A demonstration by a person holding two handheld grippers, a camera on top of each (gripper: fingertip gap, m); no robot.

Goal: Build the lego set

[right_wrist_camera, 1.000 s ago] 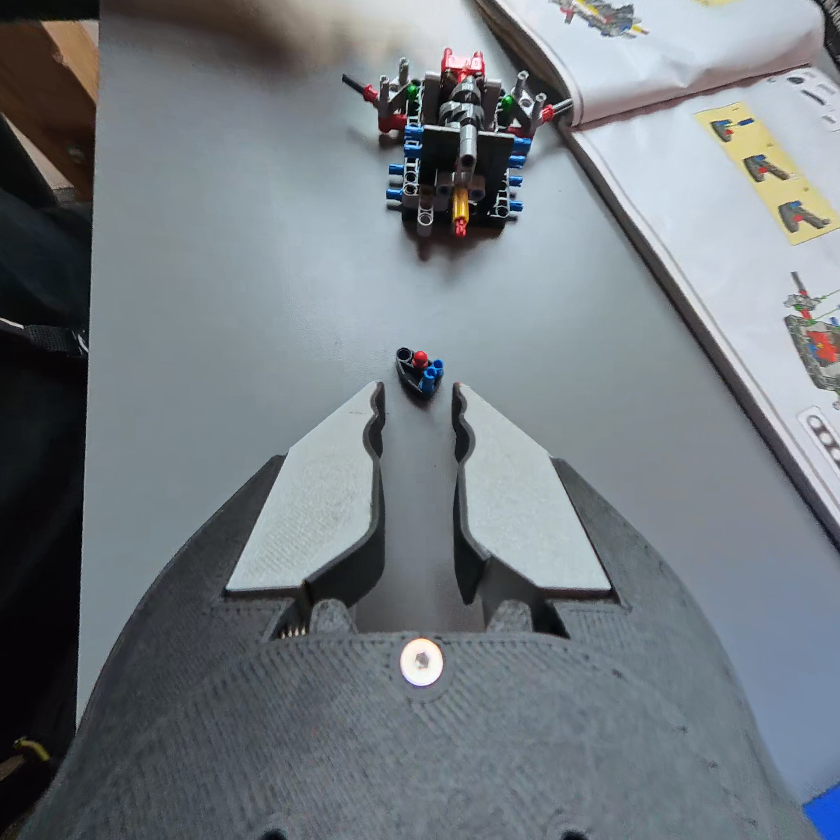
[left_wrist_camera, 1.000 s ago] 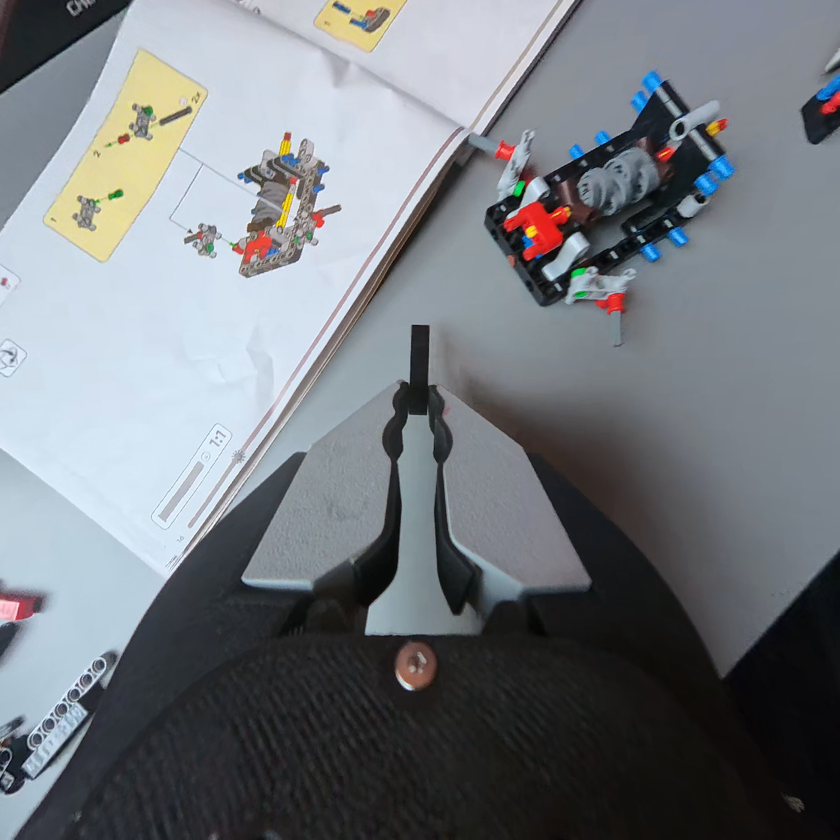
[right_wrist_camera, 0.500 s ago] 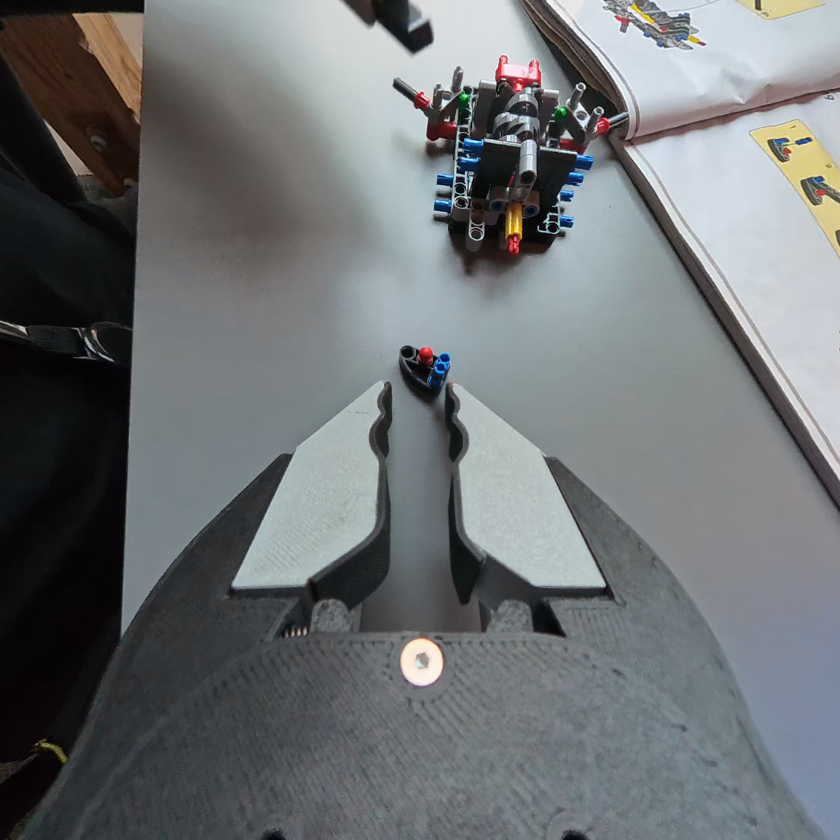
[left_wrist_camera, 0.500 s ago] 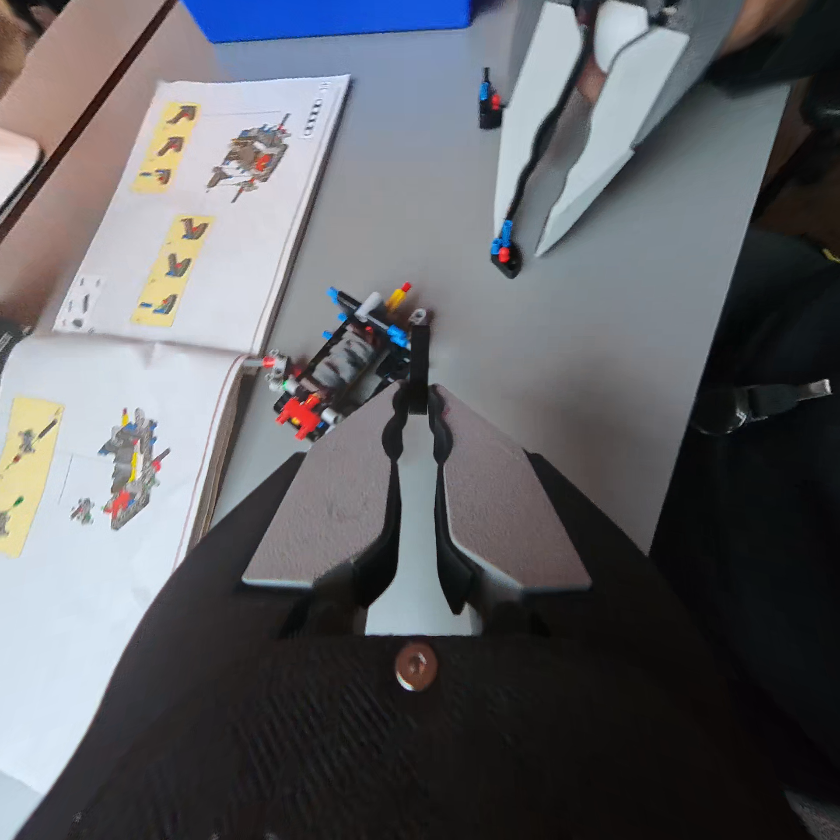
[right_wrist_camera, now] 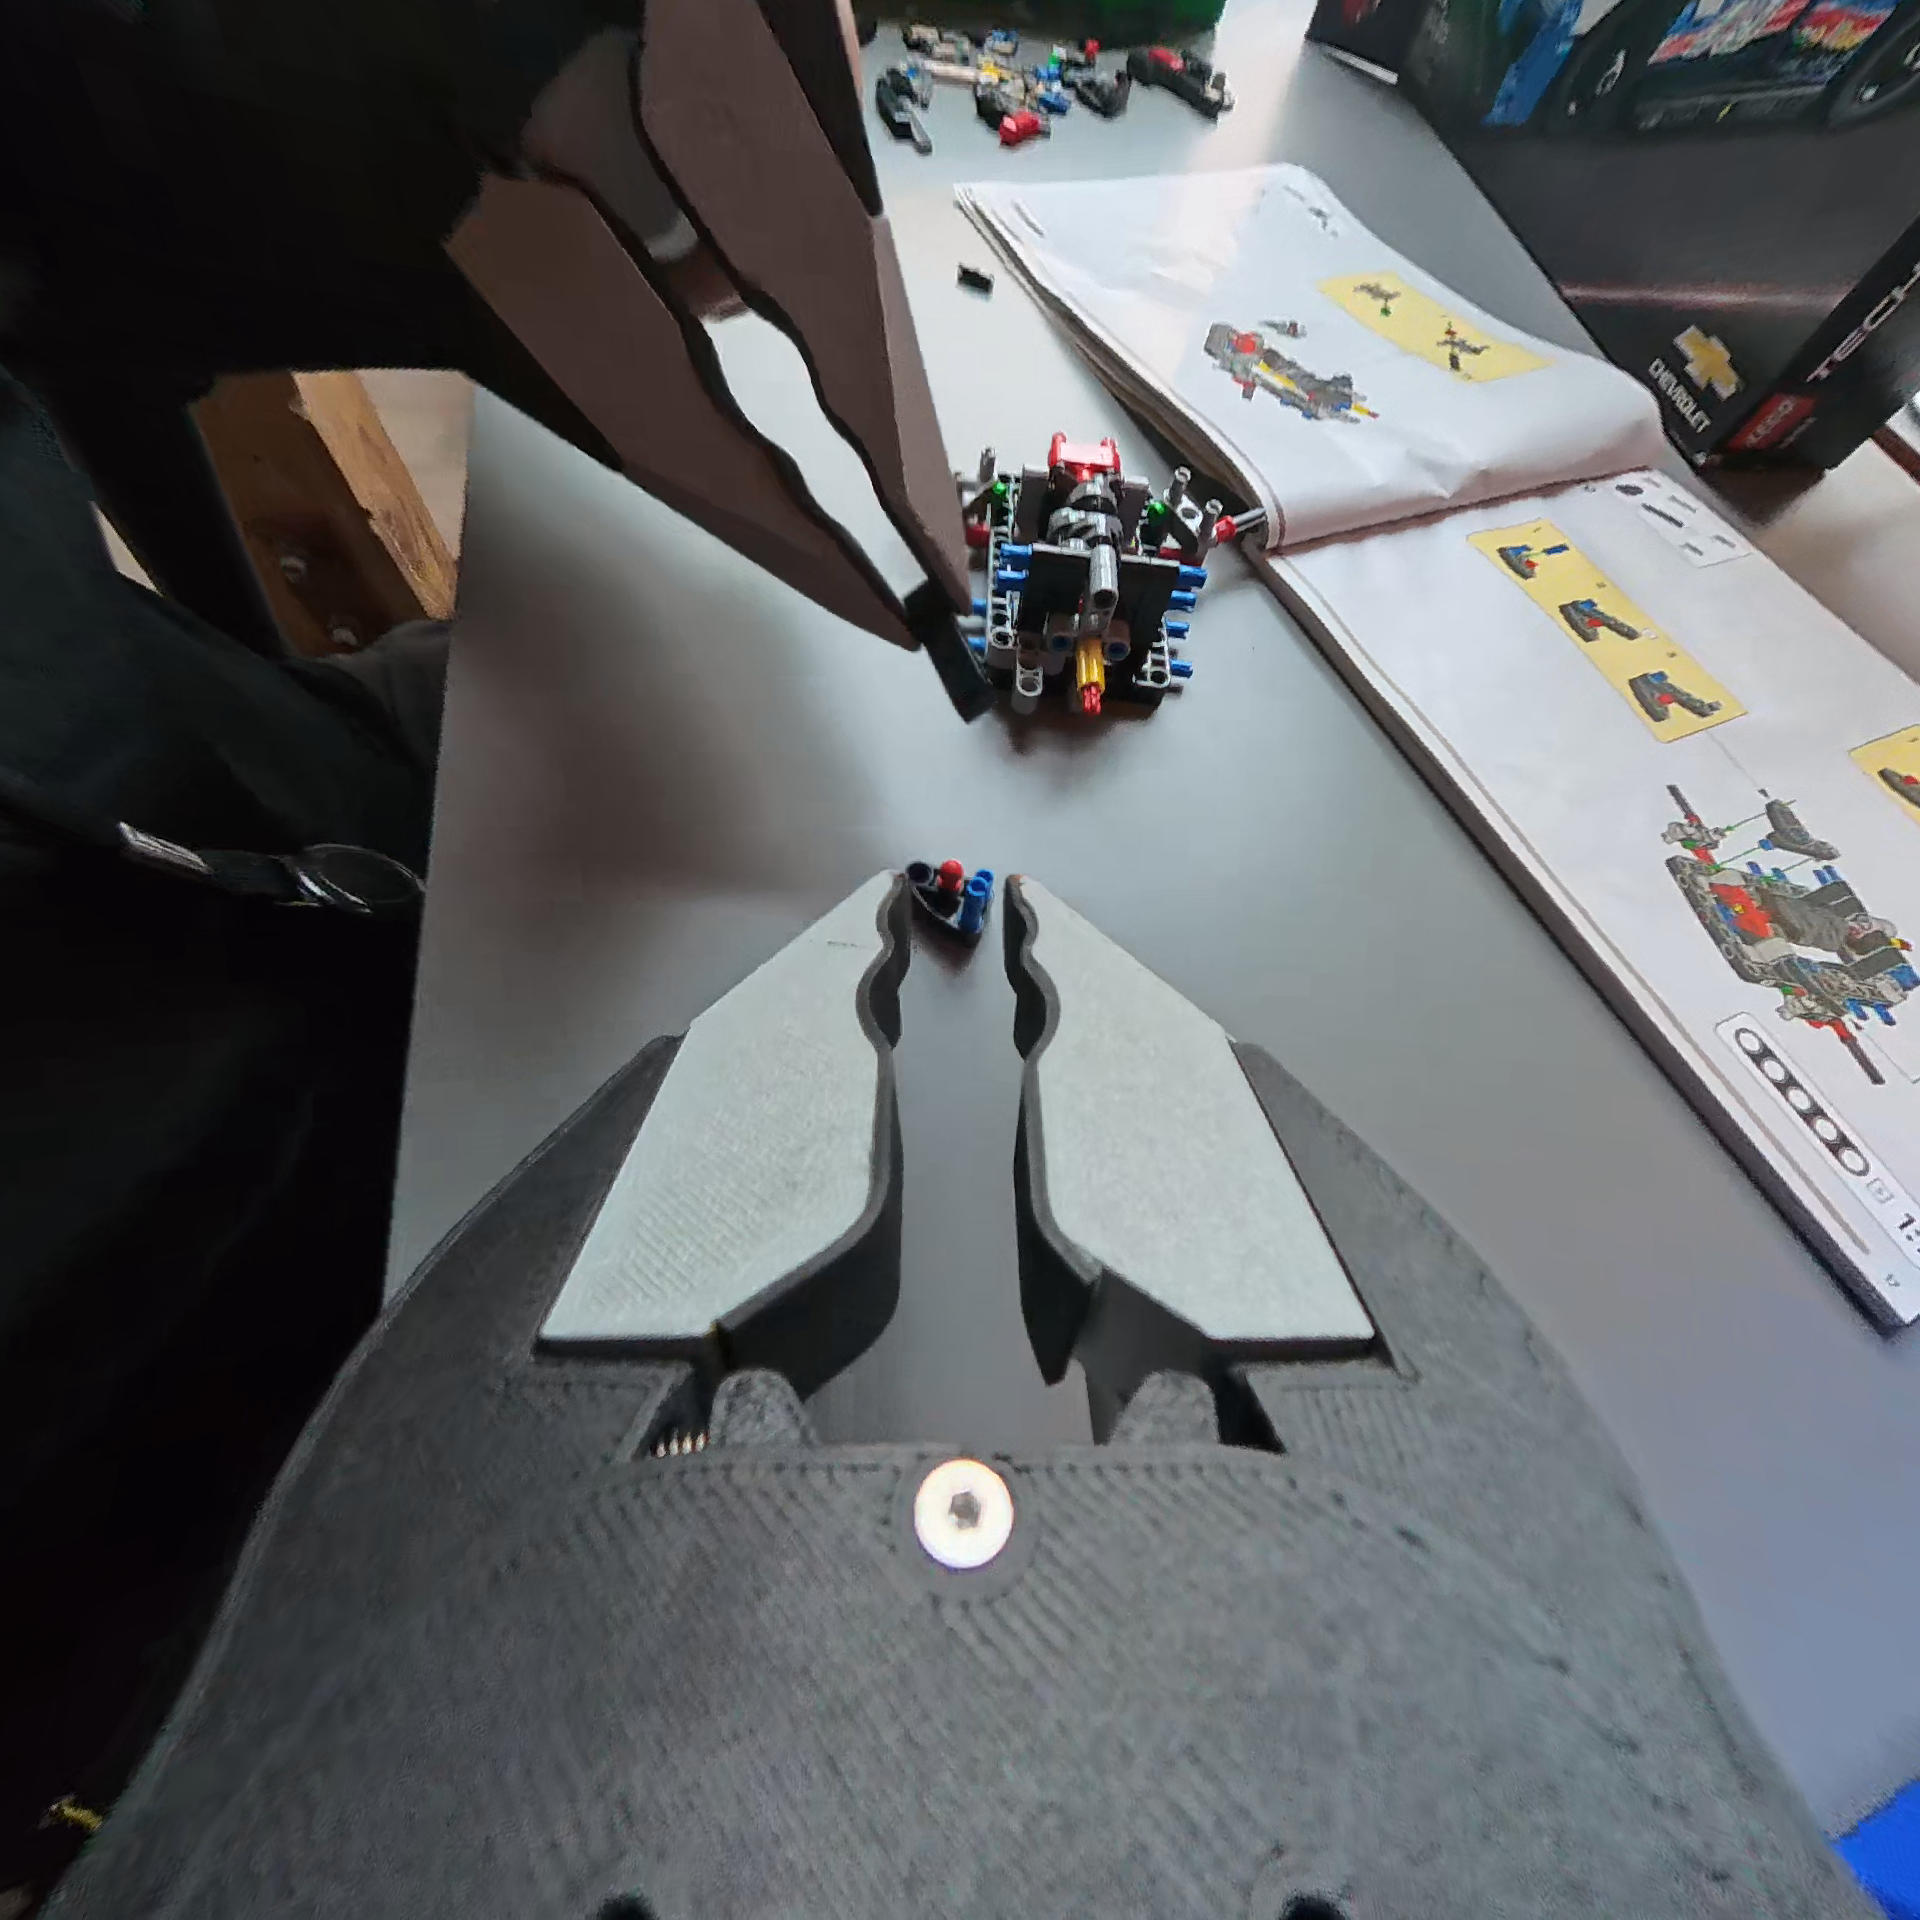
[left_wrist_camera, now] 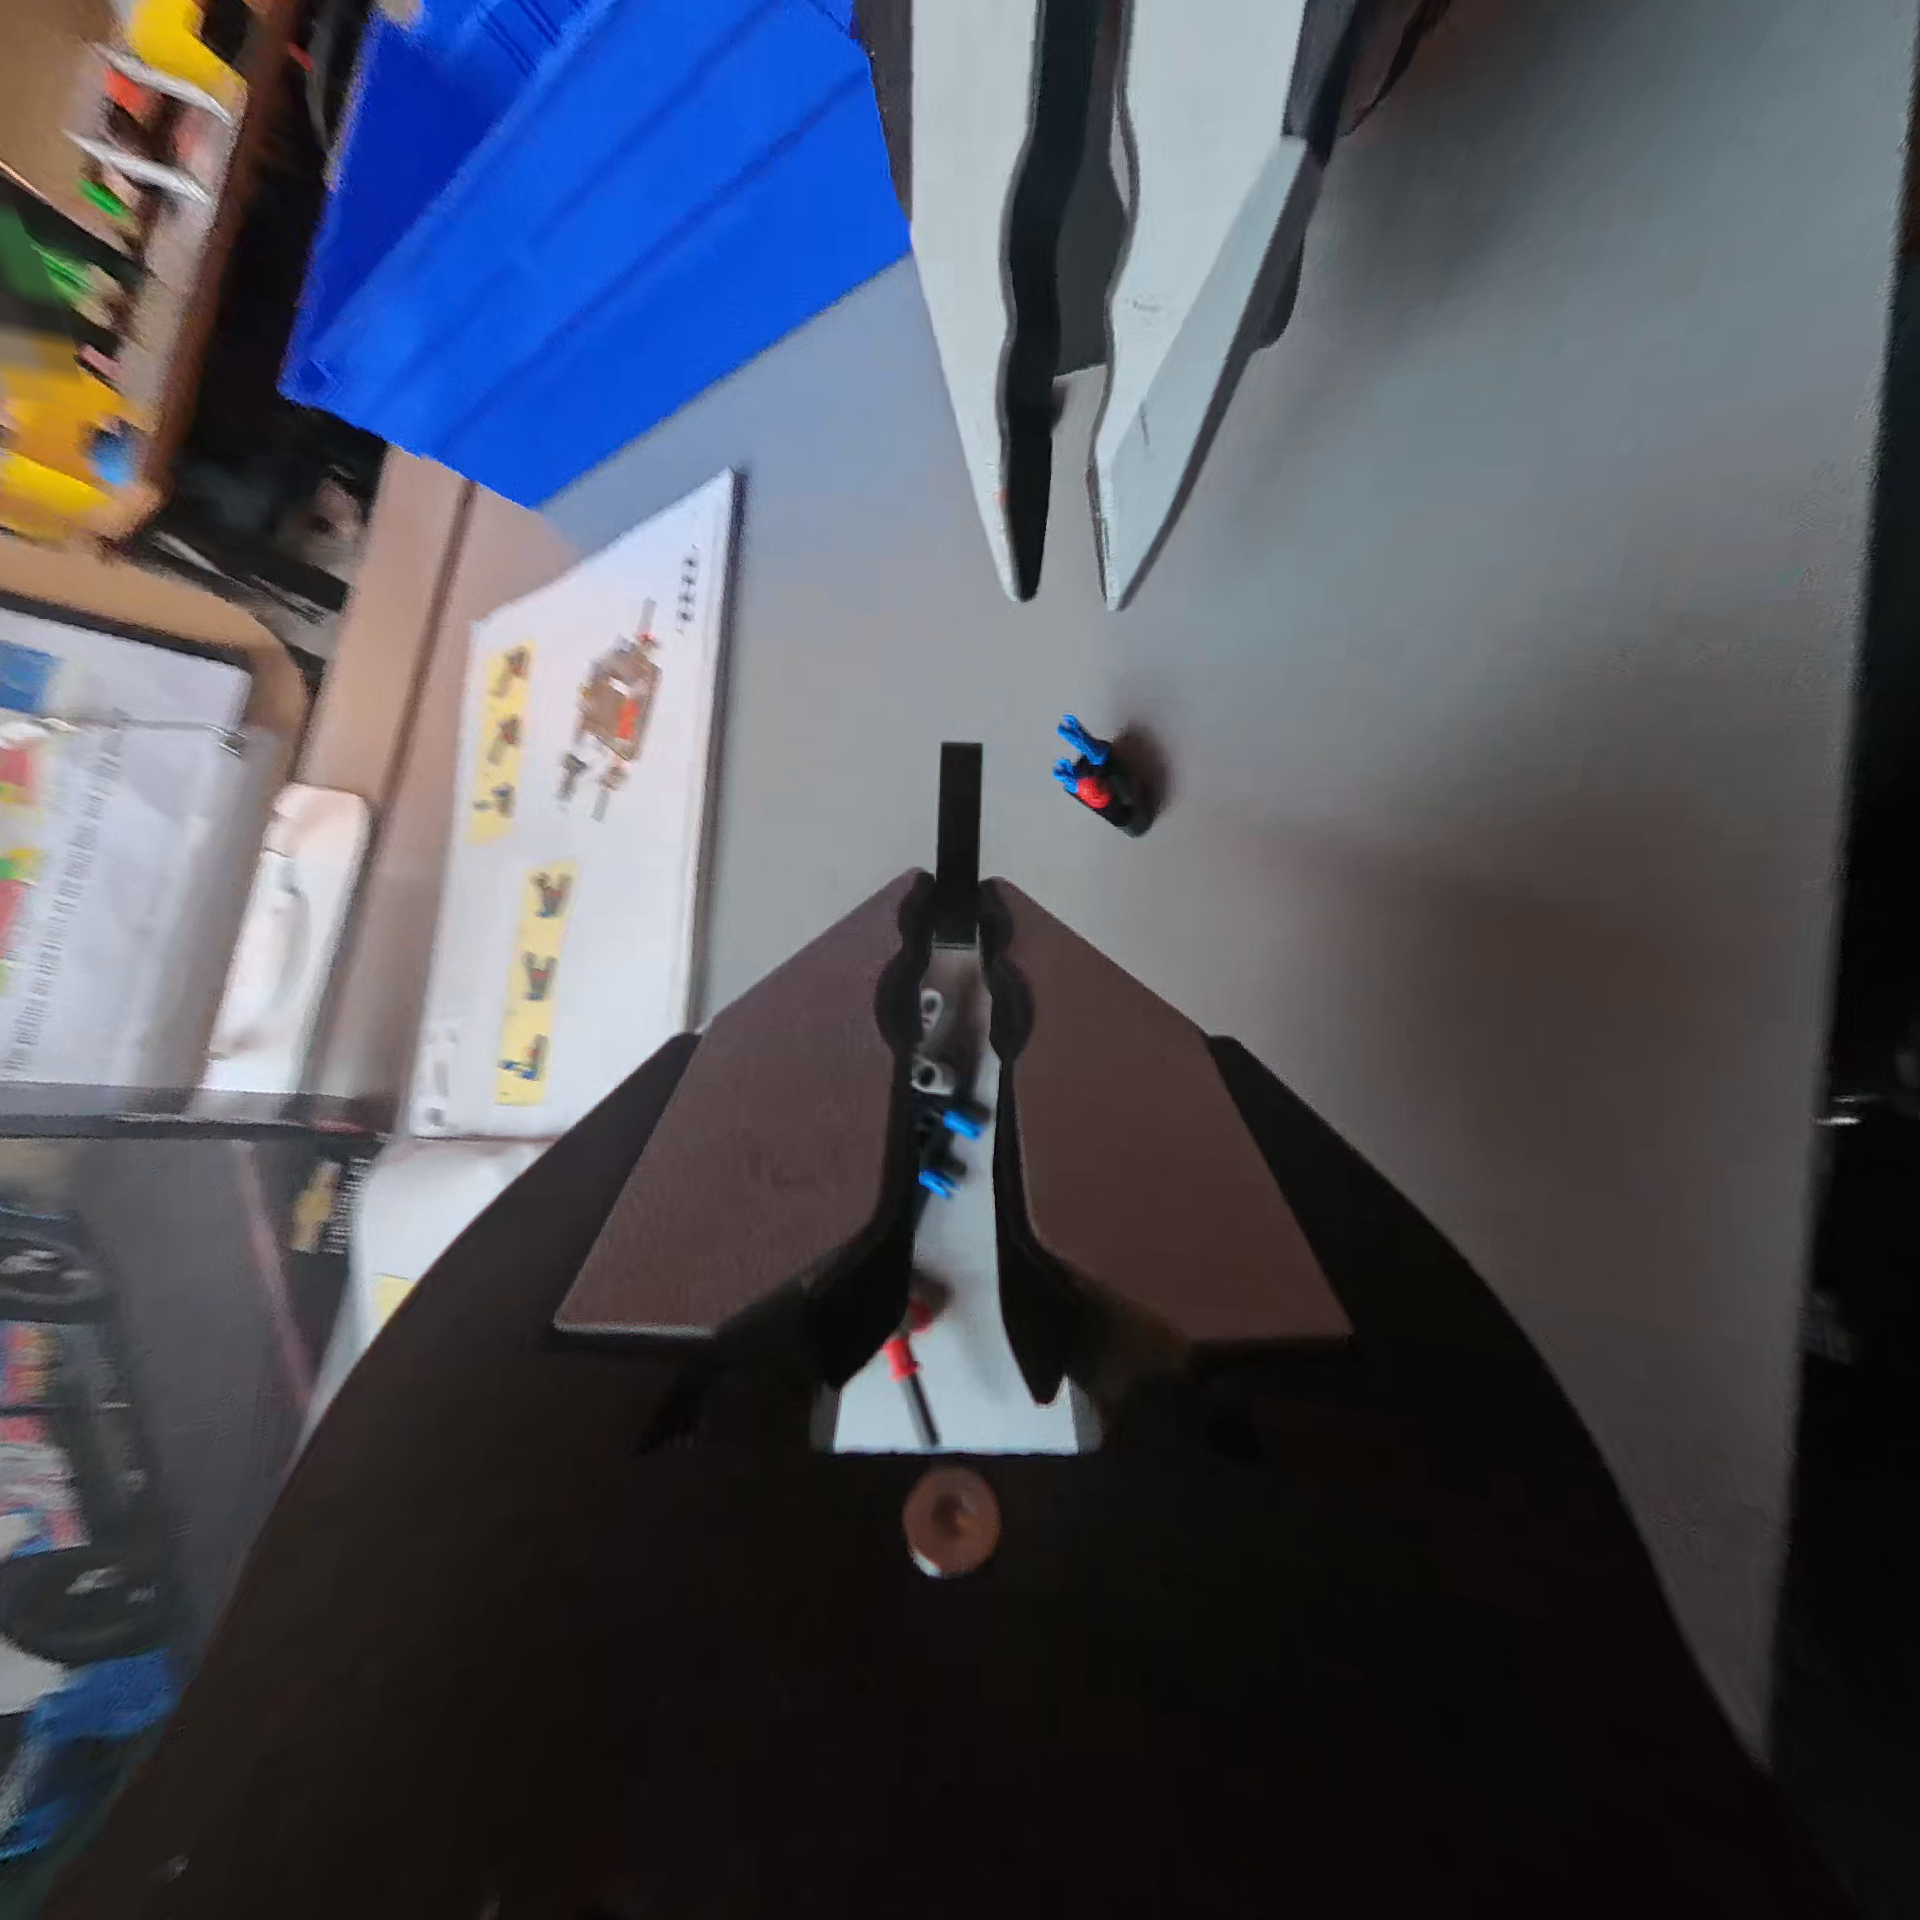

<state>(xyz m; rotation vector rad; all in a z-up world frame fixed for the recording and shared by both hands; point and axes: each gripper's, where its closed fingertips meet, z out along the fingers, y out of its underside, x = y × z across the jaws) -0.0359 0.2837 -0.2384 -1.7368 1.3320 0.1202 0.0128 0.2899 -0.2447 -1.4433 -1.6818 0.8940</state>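
Left gripper [left_wrist_camera: 958, 883] has swung in over the build, pinching a black beam [left_wrist_camera: 958, 821], while the right gripper [right_wrist_camera: 951, 894] sits spread around the little sub-piece.

Compared with half a second back, the left one was off to the side of the lego chassis [right_wrist_camera: 1086, 582]; in the right wrist view it's now come down right beside it, with the black beam tip touching or nearly touching the near-left corner, can't quite tell which. In the left wrist view, bits of the chassis show through the gap between its fingers. Right gripper has crept forward: the small black piece with red and blue pins [right_wrist_camera: 951, 896] used to sit just past its fingertips, now it's between them on the grey tabletop [right_wrist_camera: 675, 790], jaws still apart and not clamped on it. Open instruction booklet [right_wrist_camera: 1455, 540] lies just right of the chassis.
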